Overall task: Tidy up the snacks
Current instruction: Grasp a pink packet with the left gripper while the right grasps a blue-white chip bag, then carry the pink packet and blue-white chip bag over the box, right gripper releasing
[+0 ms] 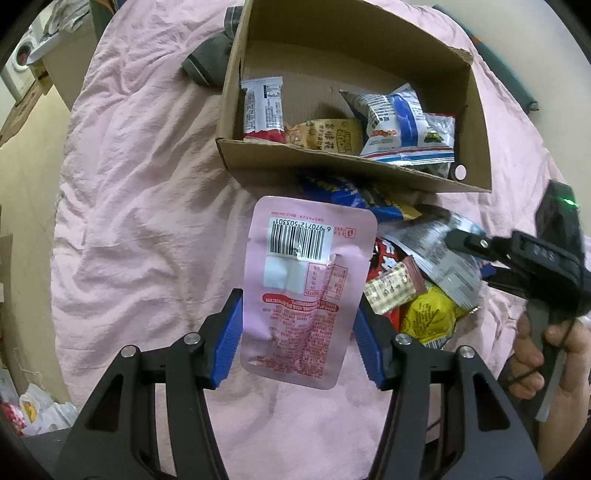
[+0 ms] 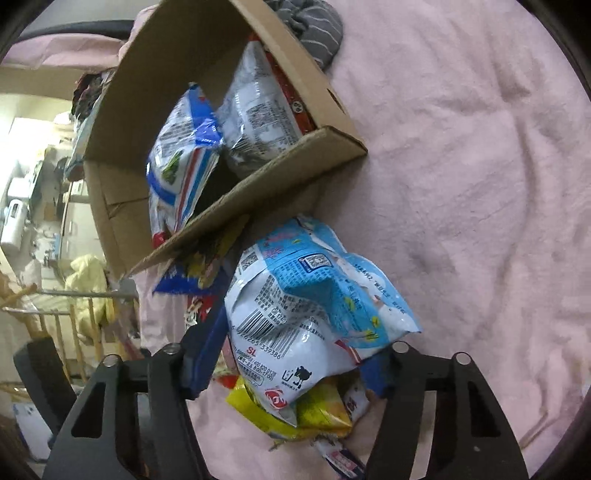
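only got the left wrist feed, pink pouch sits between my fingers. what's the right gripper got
Observer: The right gripper has its fingers around a light blue and white snack bag.
Operator: is it lifted off the pile
Observer: Cannot tell; a yellow packet lies right under it.
Operator: anything behind the box i can't see
Observer: A grey striped cloth lies past the cardboard box, on the pink sheet.
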Available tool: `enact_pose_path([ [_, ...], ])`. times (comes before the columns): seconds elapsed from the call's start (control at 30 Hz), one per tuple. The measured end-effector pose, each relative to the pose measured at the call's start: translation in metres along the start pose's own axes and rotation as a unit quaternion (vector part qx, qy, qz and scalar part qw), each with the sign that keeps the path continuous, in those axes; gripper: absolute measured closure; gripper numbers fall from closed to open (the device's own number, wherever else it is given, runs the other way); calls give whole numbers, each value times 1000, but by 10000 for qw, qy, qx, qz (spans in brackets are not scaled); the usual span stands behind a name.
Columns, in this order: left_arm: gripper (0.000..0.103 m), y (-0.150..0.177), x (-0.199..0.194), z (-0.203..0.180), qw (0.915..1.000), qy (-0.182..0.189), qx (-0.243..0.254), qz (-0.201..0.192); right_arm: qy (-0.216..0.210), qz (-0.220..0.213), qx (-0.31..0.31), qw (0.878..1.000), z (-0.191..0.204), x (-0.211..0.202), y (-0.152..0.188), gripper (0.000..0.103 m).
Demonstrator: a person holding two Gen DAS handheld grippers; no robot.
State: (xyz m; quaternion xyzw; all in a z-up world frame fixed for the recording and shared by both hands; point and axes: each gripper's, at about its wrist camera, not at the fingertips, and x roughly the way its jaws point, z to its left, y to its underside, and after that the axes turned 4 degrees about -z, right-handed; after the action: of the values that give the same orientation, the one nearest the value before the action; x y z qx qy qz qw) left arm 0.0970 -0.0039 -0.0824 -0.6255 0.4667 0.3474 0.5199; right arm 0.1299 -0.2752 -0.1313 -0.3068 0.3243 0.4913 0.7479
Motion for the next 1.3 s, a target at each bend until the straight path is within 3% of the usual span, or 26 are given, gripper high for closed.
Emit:
enact_pose_path([
  [0.27, 50, -4, -2, 7, 9998, -55, -185, -70, -299, -472, -97, 9984, -2, -39, 26, 49],
  [0.37, 50, -4, -5, 7, 9997, -52, -221, -125, -320, -809, -402, 9954, 12, -53, 33, 60],
  [0.47, 50, -2, -8, 7, 9996, -73, -212, -173, -245, -1113, -828, 9900, 33, -67, 40, 65],
  [0.63, 50, 0, -19, 15, 9988, -160, -298, -364, -578, -1316, -989, 9847, 50, -81, 48, 65],
  [0.73, 50, 3, -40, 26, 9973, 79, -527, -504, -651, -1459, -1139, 9806, 55, -92, 48, 65],
  [0.93, 50, -7, -83, 38, 9926, -89, -657, -1014, -828, -1788, -1438, 9698, 77, -104, 31, 65],
  [1.07, 51, -28, -100, 29, 9895, -239, -467, -1346, -790, -1893, -1477, 9675, 85, -101, 12, 65],
  [1.3, 51, -65, -96, 7, 9870, -439, -121, -1542, -713, -1897, -1615, 9658, 94, -89, -17, 65],
])
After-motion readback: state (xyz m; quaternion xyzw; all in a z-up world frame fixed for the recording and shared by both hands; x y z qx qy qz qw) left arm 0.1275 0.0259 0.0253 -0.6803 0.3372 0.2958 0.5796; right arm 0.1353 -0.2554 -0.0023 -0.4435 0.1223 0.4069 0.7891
